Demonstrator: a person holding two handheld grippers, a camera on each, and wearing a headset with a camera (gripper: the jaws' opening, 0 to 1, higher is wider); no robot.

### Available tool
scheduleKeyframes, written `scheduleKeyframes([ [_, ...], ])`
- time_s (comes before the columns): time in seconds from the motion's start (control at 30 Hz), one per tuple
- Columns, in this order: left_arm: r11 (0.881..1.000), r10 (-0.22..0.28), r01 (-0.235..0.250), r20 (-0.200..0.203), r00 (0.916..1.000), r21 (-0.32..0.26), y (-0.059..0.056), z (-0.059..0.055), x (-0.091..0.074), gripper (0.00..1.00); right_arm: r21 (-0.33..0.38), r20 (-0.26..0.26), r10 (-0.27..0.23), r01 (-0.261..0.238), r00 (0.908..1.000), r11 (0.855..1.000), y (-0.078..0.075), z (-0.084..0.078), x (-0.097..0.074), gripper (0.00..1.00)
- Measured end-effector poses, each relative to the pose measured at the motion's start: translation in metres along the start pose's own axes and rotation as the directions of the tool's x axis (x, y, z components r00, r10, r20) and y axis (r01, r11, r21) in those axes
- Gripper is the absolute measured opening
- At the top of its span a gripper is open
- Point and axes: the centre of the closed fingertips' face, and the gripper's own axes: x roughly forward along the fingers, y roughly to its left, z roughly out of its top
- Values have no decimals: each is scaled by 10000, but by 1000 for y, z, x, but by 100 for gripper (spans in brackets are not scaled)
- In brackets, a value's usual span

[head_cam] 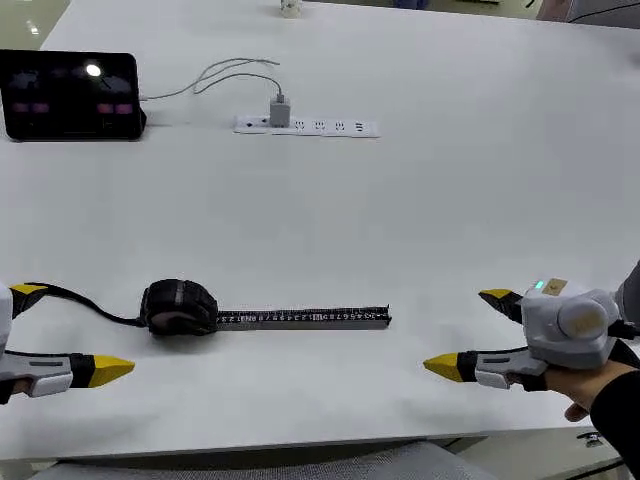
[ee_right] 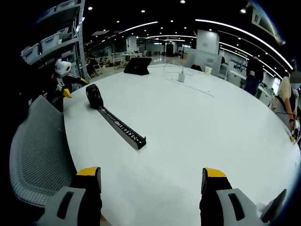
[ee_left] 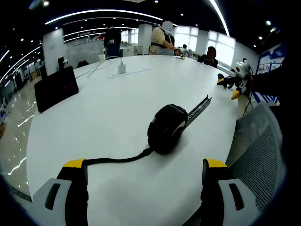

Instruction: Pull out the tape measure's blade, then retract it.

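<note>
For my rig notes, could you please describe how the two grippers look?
The left gripper and right gripper have grey bodies and dark fingers with pointed yellow tips. The right one bears a green light; its holder wears a dark sleeve.

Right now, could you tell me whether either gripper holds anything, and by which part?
Nothing is held: left gripper and right gripper are open; tape measure lies on the table.

The left gripper [head_cam: 70,330] sits at the lower left of the head view, its yellow-tipped jaws spread wide, pointing rightward and gripping nothing; the right gripper [head_cam: 468,331] faces it from the lower right, jaws equally wide apart and empty; the person's right hand [head_cam: 592,392] wraps around its handle from below.
</note>
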Motion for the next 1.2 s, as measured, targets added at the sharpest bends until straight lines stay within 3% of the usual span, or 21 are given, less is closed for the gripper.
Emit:
scheduleKeyframes([
  [0.1, 10000, 56, -57, 95, 9999, 30, 0, 1, -5, 99, -30, 29, 41, -41, 10000, 10000, 4, -2, -2, 93],
  [0.2, 9997, 227, -229, 149, 9996, 113, 4, 1, -11, 99, -99, 204, -293, 295, 9994, 9995, -3, -2, -4, 99],
  [0.27, 9993, 359, -360, 165, 9992, 89, 8, 2, -14, 99, 14, 210, -86, 86, 9997, 10000, 0, -2, -6, 99],
  [0.43, 9985, 495, -504, 402, 9980, 218, 12, 7, -19, 99, -246, 224, -216, 222, 9995, 9995, -3, -5, -12, 99],
  [0.7, 9977, 495, -509, 340, 9982, 437, 13, 7, -18, 99, -13, 238, -243, 243, 9994, 9997, -6, -14, -18, 99],
  [0.83, 9980, 468, -484, 386, 9982, 416, 13, 8, -19, 99, 79, -7, -209, 209, 9998, 9998, -8, -20, -17, 99],
  [1.2, 9980, 476, -486, 264, 9985, 405, 15, 4, -17, 99, -24, -87, 105, -106, 9999, 9999, -10, -22, -16, 99],
])
